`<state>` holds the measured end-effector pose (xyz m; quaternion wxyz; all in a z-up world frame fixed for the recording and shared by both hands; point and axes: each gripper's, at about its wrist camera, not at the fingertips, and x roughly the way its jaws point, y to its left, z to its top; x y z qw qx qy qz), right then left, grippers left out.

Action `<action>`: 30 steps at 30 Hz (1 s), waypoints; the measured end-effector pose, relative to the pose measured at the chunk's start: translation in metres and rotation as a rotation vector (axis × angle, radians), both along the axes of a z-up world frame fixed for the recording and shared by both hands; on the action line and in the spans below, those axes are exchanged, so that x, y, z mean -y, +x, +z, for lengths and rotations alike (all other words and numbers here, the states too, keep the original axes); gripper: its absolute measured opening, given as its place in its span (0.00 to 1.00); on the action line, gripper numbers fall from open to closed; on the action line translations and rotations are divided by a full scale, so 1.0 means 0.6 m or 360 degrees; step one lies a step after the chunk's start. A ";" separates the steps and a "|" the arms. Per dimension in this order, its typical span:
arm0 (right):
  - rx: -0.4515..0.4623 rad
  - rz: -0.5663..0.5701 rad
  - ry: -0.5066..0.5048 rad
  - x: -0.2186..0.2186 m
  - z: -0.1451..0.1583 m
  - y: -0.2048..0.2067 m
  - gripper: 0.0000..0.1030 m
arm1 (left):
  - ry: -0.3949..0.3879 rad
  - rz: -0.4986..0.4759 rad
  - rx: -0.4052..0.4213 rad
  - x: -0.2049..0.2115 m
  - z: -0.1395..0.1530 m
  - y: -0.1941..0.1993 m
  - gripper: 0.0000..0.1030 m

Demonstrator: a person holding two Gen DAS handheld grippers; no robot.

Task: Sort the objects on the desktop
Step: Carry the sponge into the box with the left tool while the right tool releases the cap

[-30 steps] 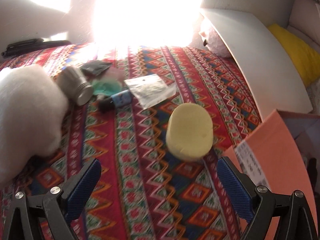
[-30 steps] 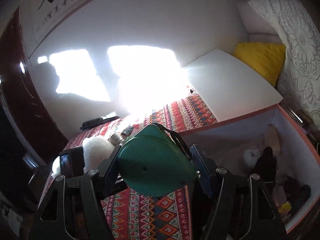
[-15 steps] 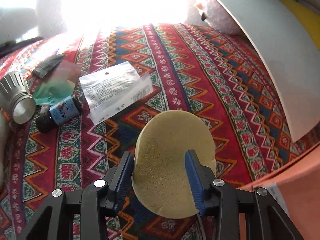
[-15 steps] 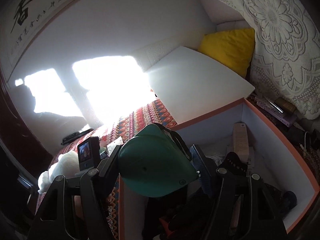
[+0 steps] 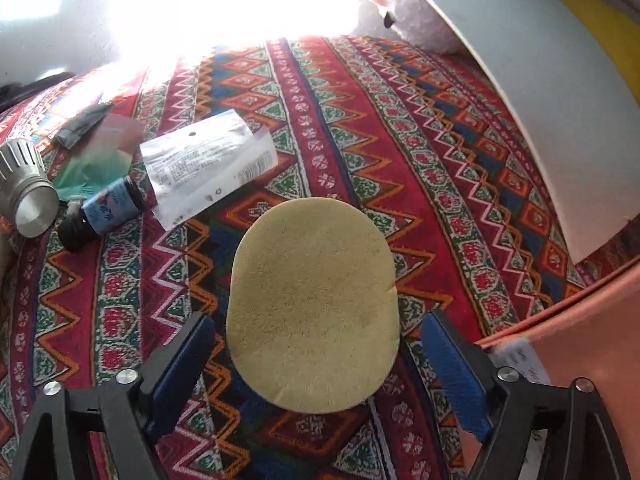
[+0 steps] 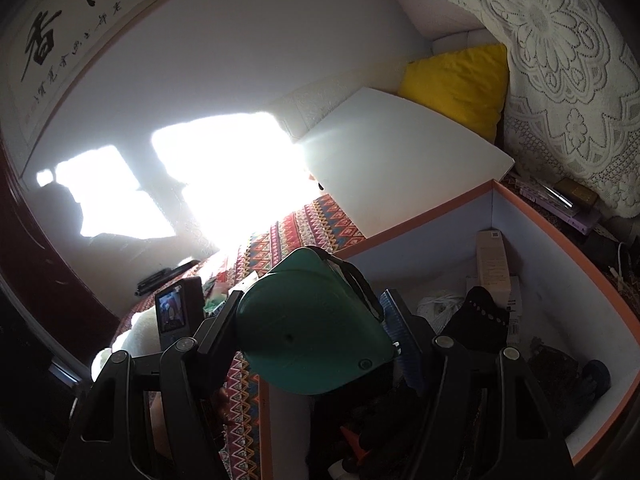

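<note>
Sorting step, mid-transfer. The right gripper (image 6: 312,324) clamps a green tape measure (image 6: 308,328) above the open box (image 6: 560,232); release into it seems next. The left gripper (image 5: 316,344), jaws opening, straddles a yellow sponge (image 5: 312,304) on the patterned cloth (image 5: 360,120) without pressing it; it must close to lift.
</note>
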<state>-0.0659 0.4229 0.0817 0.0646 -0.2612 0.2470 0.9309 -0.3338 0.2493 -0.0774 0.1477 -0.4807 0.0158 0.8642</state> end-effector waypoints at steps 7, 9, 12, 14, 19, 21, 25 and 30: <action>0.0038 -0.0052 -0.0002 -0.036 -0.015 -0.017 0.69 | -0.0077 0.0010 -0.0105 -0.010 -0.029 -0.001 0.75; 0.0035 -0.0079 -0.0014 -0.046 -0.015 -0.016 0.69 | -0.0094 0.0021 -0.0127 0.004 -0.025 0.016 0.75; 0.0029 -0.0093 -0.0037 -0.049 -0.014 -0.012 0.69 | -0.0034 0.0050 -0.0119 0.045 -0.014 0.051 0.75; 0.0021 -0.0091 -0.0044 -0.046 -0.011 -0.009 0.69 | -0.0008 0.0077 -0.0140 0.075 0.003 0.080 0.75; -0.0003 -0.0091 -0.0025 -0.030 0.002 0.006 0.69 | 0.0038 0.0114 -0.0269 0.132 0.081 0.167 0.75; -0.0008 -0.0103 -0.0018 -0.026 0.007 0.014 0.69 | 0.0060 0.0125 -0.0339 0.148 0.124 0.205 0.75; -0.0021 -0.0130 0.0007 -0.021 0.019 0.032 0.69 | 0.0133 0.0083 -0.0501 0.154 0.214 0.278 0.75; -0.0043 -0.0189 0.0089 -0.022 0.038 0.061 0.69 | 0.0205 -0.0076 -0.0644 0.094 0.294 0.348 0.75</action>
